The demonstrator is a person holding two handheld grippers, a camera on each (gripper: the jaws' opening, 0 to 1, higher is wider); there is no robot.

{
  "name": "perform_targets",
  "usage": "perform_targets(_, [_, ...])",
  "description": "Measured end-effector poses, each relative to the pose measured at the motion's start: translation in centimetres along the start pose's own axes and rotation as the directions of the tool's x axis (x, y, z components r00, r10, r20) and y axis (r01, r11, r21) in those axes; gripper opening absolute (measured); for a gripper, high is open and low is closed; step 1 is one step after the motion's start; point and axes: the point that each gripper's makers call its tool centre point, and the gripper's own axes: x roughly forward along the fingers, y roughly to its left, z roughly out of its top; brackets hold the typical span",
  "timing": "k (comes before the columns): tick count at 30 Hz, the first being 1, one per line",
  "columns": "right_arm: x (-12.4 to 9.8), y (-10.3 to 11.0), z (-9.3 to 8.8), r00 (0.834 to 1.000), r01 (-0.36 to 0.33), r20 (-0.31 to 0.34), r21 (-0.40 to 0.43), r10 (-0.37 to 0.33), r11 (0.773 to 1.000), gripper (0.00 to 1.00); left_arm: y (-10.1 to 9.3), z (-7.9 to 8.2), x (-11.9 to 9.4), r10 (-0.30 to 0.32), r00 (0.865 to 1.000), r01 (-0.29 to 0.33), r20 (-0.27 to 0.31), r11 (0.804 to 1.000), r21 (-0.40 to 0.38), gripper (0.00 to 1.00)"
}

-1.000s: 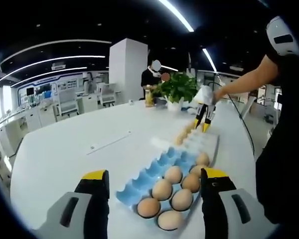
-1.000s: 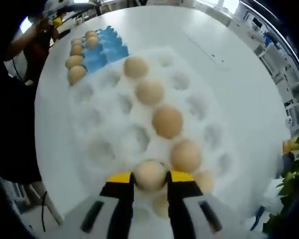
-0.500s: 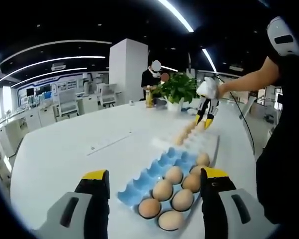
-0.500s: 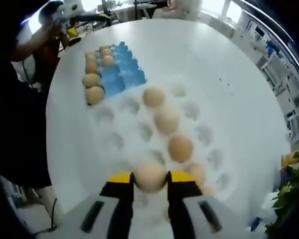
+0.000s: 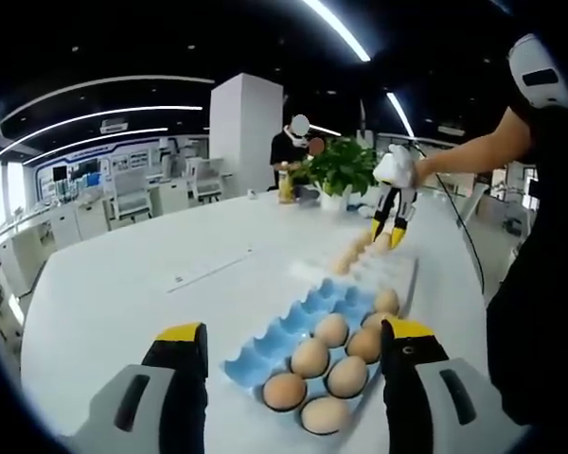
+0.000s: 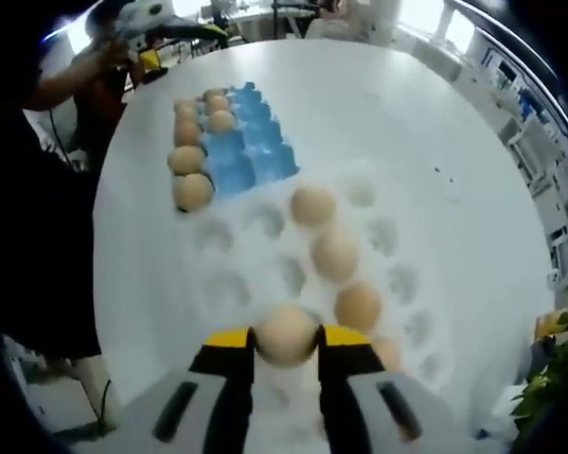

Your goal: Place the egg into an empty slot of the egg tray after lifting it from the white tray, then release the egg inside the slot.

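My right gripper (image 6: 285, 342) pinches an egg (image 6: 285, 334) between its yellow tips, raised above the white tray (image 6: 256, 274). My left gripper (image 5: 294, 342) hangs wide, empty, over the blue egg tray (image 5: 282, 331).

the left gripper (image 5: 293, 345) has two black jaws with yellow caps at the tips, set on grey bodies with dark oval slots. the right gripper (image 6: 284, 345) is built the same, black with yellow tips and grey housings. the person (image 5: 540, 236) wears dark clothing with a short sleeve.
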Motion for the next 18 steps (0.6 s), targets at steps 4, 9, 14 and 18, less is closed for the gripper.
perform_targets(4, [0.2, 0.0, 0.3, 1.000, -0.008, -0.001, -0.010, 0.008, 1.000, 0.25, -0.1, 0.0, 0.1, -0.002, 1.000, 0.002, 0.001, 1.000, -0.002, 0.75])
perform_targets(9, [0.5, 0.2, 1.0, 1.000, -0.014, 0.003, -0.027, 0.014, 1.000, 0.25, -0.1, -0.1, 0.2, -0.003, 1.000, 0.003, 0.000, 1.000, -0.001, 0.75])
perform_targets(14, [1.0, 0.8, 2.2, 1.000, -0.028, 0.010, -0.049, 0.029, 0.998, 0.25, 0.1, -0.1, 0.1, -0.001, 1.000, 0.001, -0.001, 1.000, -0.001, 0.75])
perform_targets(18, [1.5, 1.2, 3.3, 0.999, -0.039, 0.020, -0.072, 0.041, 0.997, 0.26, 0.1, -0.2, 0.0, 0.000, 1.000, 0.000, -0.001, 1.000, -0.003, 0.75])
